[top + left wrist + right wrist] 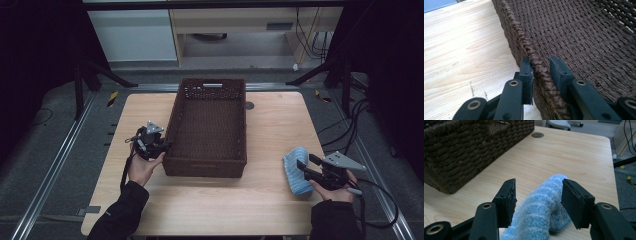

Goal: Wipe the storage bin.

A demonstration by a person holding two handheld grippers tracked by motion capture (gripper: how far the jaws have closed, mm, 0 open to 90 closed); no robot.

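Two black jaws of the right gripper (537, 195) are standing apart, with the fluffy blue striped cloth (541, 212) lying between them but not squeezed. That cloth is resting on the light wooden table (270, 120) near its right edge, well apart from the big dark brown woven basket (207, 165). The left gripper (541, 72) is clamping on the basket's braided left rim and keeping it steady. I am guessing the cloth is going into the basket, so that part is not done yet. No words or labels are showing anywhere.
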